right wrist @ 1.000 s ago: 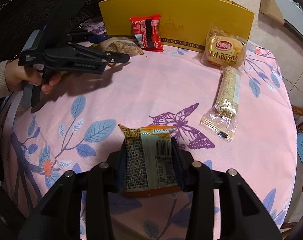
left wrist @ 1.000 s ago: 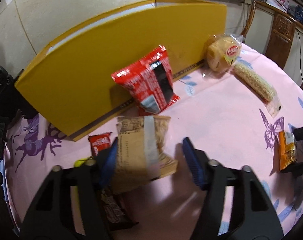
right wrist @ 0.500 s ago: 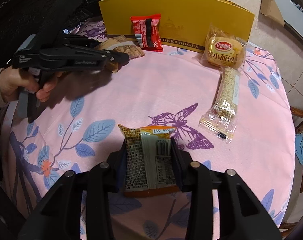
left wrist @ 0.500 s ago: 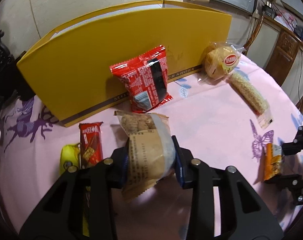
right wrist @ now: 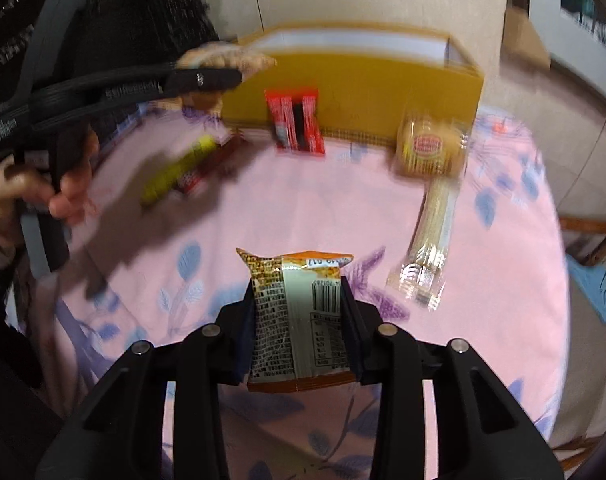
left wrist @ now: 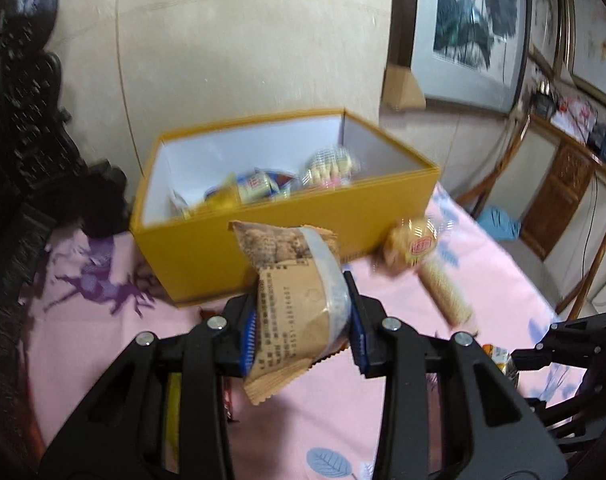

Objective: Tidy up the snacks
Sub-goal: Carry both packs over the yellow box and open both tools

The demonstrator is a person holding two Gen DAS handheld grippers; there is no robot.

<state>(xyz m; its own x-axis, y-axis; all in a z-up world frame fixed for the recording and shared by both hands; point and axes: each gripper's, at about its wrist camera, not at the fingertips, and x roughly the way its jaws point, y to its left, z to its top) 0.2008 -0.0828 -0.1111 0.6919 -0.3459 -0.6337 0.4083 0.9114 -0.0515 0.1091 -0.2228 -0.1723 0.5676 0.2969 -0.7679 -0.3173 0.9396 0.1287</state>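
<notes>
My left gripper (left wrist: 301, 328) is shut on a tan snack packet (left wrist: 299, 304) and holds it raised in front of the yellow box (left wrist: 303, 216), which holds several snacks. It also shows in the right wrist view (right wrist: 207, 76) at the box's left end (right wrist: 423, 84). My right gripper (right wrist: 299, 316) is shut on an orange snack packet (right wrist: 299, 316), lifted above the pink tablecloth (right wrist: 343, 208). A red packet (right wrist: 297, 122) leans on the box front. A round bun packet (right wrist: 431, 146) and a long cracker bar (right wrist: 431, 224) lie to the right.
A yellow bar (right wrist: 175, 170) and a small red bar (right wrist: 195, 176) lie left of the red packet. A wall stands behind the box. Wooden chairs (left wrist: 543, 200) stand to the right of the round table.
My left gripper closed on the tan packet and lifted it up to box height. My right gripper has risen with the orange packet. Both views are blurred by motion.
</notes>
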